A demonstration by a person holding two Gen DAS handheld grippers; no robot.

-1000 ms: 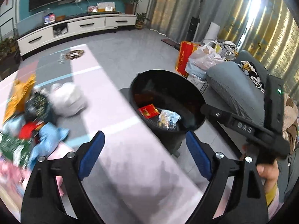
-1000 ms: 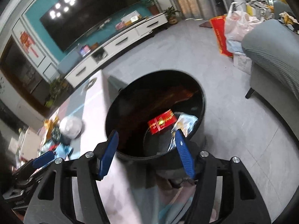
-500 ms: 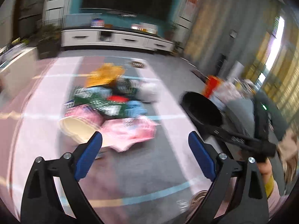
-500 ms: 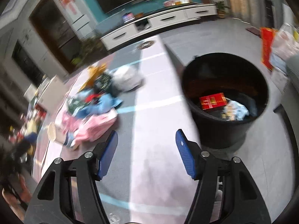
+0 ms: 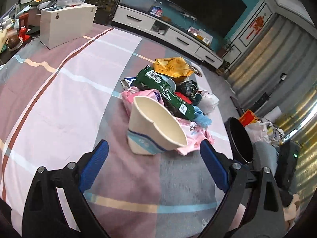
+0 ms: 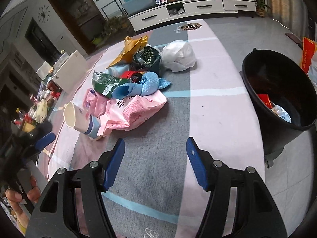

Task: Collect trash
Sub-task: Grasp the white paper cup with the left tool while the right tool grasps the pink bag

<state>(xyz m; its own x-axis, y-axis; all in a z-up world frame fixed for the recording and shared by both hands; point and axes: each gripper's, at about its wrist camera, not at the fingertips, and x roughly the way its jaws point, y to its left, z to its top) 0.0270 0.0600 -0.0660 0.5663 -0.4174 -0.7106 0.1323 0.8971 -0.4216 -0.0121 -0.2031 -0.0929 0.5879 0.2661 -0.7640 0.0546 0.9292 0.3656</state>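
A pile of trash lies on the cloth-covered table (image 5: 59,103). A crushed paper cup (image 5: 152,127) lies on its side at the near end, just ahead of my open, empty left gripper (image 5: 154,158). Behind it are a pink wrapper (image 6: 130,107), a green bag (image 5: 168,93), a blue cloth (image 6: 144,85), a yellow bag (image 5: 172,67) and a white plastic ball (image 6: 178,56). My right gripper (image 6: 155,156) is open and empty over the table, short of the pink wrapper. The black bin (image 6: 281,91) stands off the table's right edge with wrappers inside.
A white box (image 5: 65,23) stands at the table's far left corner. A TV cabinet (image 6: 190,10) runs along the back wall. Bags (image 5: 257,127) and a grey sofa (image 5: 265,154) lie beyond the bin. The left gripper also shows in the right wrist view (image 6: 41,140).
Both grippers have swung from the bin back to the trash pile. The left one has closed in on the paper cup. Both stay open and empty.
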